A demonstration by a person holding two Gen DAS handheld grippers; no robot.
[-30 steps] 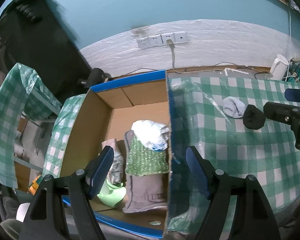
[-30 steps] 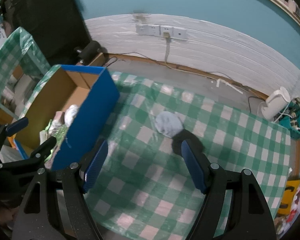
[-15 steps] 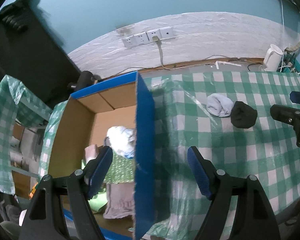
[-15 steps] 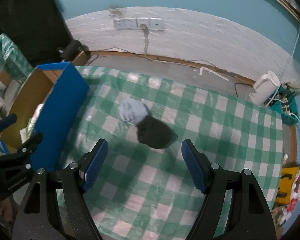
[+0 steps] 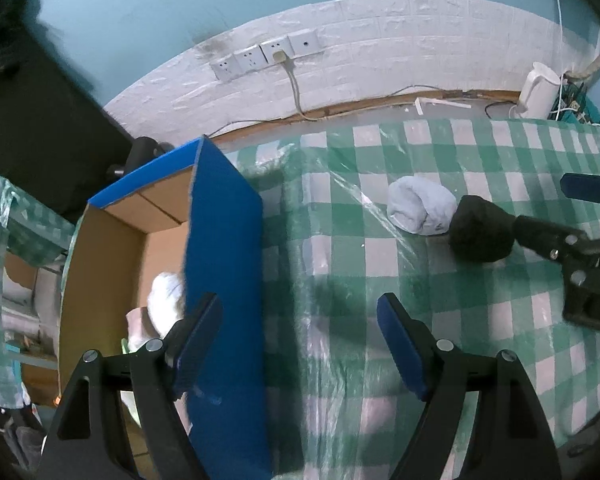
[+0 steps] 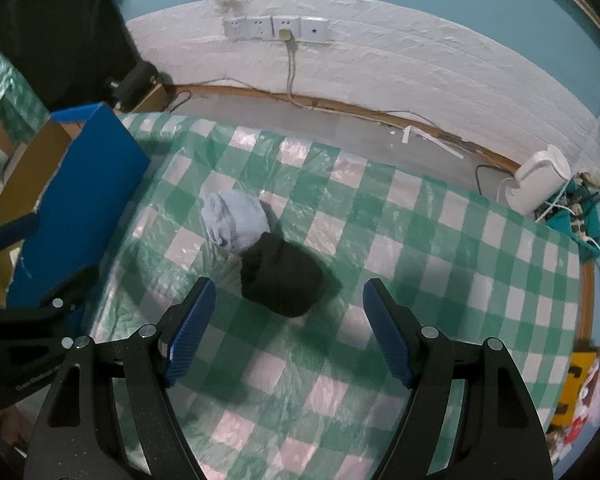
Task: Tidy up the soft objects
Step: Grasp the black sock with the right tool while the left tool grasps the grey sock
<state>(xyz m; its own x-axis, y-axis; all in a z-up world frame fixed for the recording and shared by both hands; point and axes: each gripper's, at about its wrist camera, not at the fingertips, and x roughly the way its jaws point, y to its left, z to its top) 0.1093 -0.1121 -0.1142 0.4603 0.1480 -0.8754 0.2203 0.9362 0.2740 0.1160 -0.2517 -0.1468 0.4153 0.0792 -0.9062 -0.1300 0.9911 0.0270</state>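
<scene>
Just two rolled socks (image 6: 236,220) (image 6: 282,276).

At twelve o'clock you have a row of white wall sockets (image 6: 275,29) on the white brick-pattern panel, one grey cable (image 6: 290,68) plugged in and hanging down. A white plastic kettle (image 6: 538,179) stands on the floor at two o'clock. The green-and-white checked plastic tablecloth (image 6: 440,264) fills your lower view.
</scene>
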